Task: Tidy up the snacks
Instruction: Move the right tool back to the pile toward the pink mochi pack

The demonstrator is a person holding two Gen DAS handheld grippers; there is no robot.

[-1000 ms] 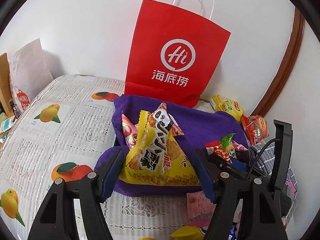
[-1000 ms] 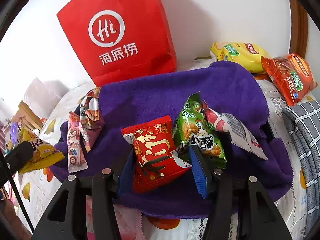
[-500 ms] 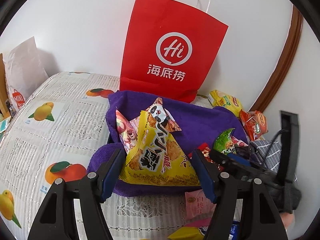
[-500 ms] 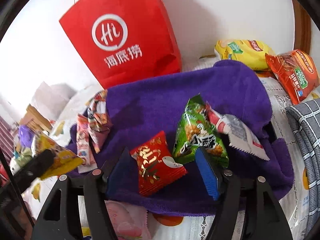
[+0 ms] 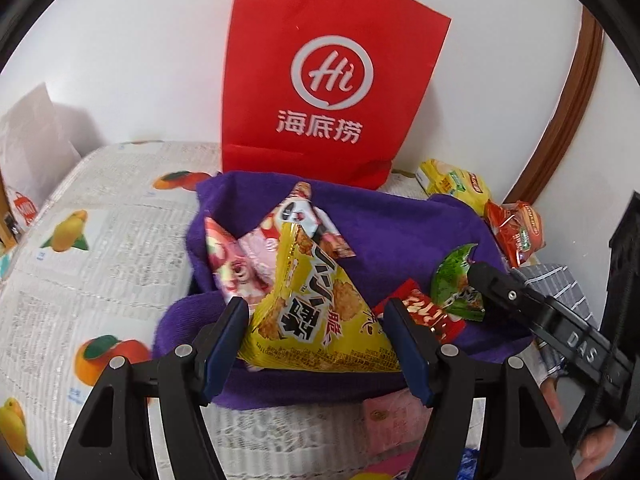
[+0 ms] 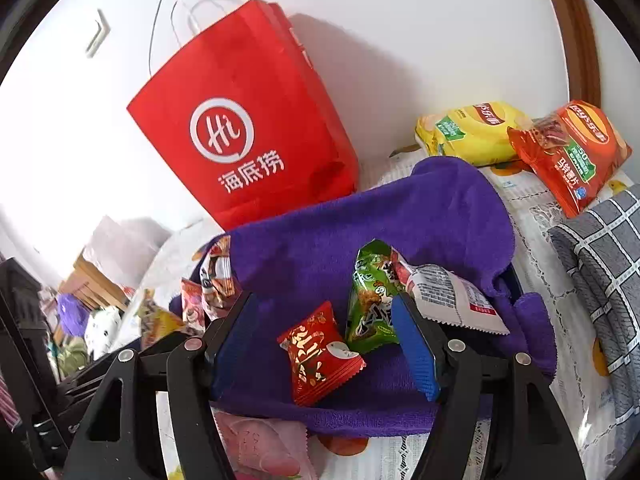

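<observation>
— Left gripper first: what is it doing?
— Its blue pads are clamped on the yellow snack packet, held above the near edge of the purple towel.
— And the right gripper?
— Its jaws have just been opening and now stand apart. The red snack packet lies between them on the towel, touching neither pad.
— Biggest things around?
— A red paper bag stands upright behind the towel, against the wall. Next come a yellow chip bag and an orange chip bag, right of the towel.
— Smaller ones?
— A green snack packet leans just beside the red one, a white-backed packet against it.
</observation>
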